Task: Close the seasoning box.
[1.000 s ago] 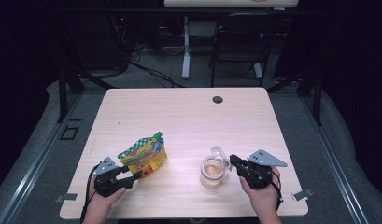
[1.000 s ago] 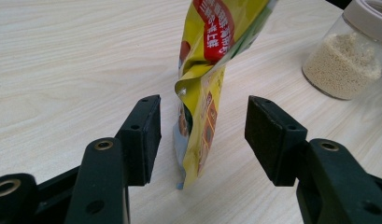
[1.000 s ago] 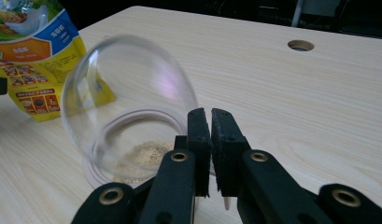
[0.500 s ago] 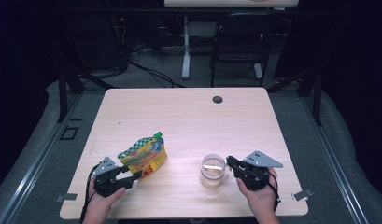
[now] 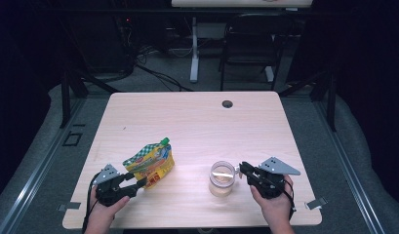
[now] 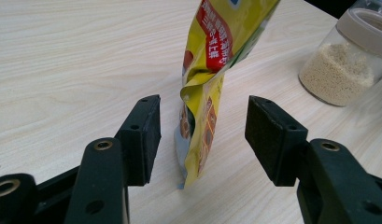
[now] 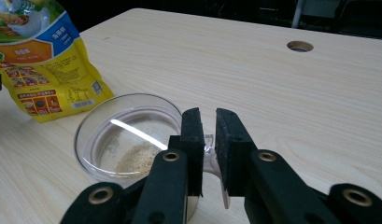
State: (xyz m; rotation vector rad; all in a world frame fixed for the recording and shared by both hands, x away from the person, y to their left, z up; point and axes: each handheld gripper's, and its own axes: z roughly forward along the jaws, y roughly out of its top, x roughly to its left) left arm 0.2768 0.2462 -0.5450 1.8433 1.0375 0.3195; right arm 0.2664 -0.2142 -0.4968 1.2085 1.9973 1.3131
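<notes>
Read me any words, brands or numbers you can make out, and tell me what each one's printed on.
Yellow pouch: white Chinese characters on its blue band and red panel, too blurred to read.
Yellow pouch, white barcode patch: too small to read.
Glass jar: no label.
Table: no writing.

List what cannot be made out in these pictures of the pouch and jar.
- Yellow printed plastic pouch: top cut off by the left gripper view's upper edge.
- Its print: too small to read in the high view.
- Clear round jar of beige grains: right side cut off by the same view's edge.
</notes>
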